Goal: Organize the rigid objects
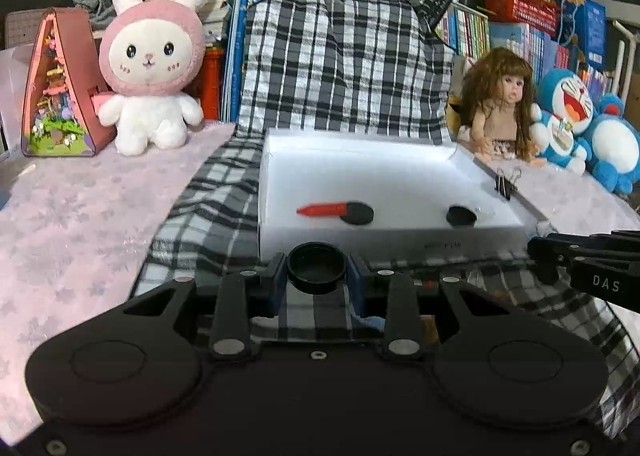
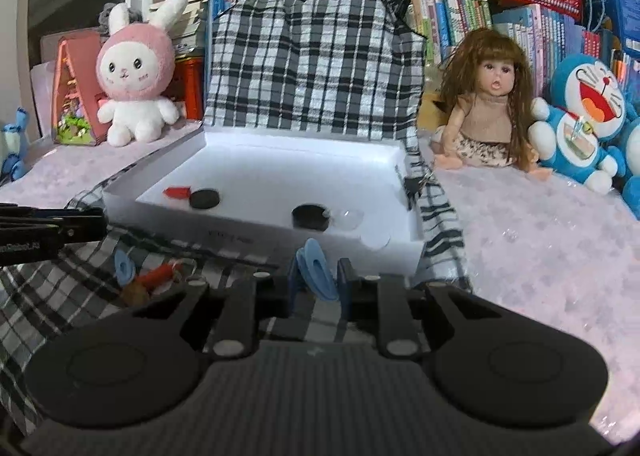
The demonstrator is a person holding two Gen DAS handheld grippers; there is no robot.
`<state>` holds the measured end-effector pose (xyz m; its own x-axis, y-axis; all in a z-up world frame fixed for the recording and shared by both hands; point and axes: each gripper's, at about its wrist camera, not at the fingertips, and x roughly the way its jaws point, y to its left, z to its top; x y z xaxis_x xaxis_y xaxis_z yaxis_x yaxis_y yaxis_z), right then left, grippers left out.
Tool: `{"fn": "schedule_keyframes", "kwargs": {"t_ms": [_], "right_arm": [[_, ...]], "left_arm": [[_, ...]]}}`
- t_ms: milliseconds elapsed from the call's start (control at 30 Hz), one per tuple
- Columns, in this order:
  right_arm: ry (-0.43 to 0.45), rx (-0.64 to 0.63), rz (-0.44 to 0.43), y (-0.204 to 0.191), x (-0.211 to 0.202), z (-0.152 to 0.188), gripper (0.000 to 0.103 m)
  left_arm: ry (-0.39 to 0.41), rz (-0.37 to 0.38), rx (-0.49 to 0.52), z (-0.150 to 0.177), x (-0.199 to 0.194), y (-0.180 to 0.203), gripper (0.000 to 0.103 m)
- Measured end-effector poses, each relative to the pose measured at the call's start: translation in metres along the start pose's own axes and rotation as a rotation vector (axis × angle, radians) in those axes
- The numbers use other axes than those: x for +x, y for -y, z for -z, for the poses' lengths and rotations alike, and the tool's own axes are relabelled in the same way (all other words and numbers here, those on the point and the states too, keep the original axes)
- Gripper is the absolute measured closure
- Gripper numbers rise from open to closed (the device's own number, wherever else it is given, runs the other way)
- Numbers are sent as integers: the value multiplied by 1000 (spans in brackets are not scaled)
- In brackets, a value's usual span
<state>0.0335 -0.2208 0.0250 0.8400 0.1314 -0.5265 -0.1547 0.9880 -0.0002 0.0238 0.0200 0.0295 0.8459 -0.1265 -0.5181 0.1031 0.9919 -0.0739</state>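
Both wrist views are dim and bluish, with soft indoor light from above and no hard shadows. The inside of the white box (image 1: pixel 384 172) is overexposed, so its floor washes out to a flat glow, and its bottom also glares in the right view (image 2: pixel 280 176). Fisheye distortion bends the bookshelves (image 1: pixel 520 36) and the plaid cloth (image 2: pixel 316 56) toward dark, vignetted corners, and distant objects look slightly soft and grainy.
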Motion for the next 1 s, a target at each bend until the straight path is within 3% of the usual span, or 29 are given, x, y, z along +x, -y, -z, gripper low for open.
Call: {"fn": "schedule_keyframes", "kwargs": {"t_ms": [400, 700, 1000], "right_arm": [[-68, 188, 22, 38, 25, -44, 78], [-164, 259, 17, 53, 59, -61, 78], [-241, 313, 12, 57, 86, -65, 80]], "left_arm": [[14, 26, 9, -50, 14, -1, 73], [-100, 68, -23, -79, 66, -11, 73], [-193, 57, -44, -88, 108, -21, 73]]}}
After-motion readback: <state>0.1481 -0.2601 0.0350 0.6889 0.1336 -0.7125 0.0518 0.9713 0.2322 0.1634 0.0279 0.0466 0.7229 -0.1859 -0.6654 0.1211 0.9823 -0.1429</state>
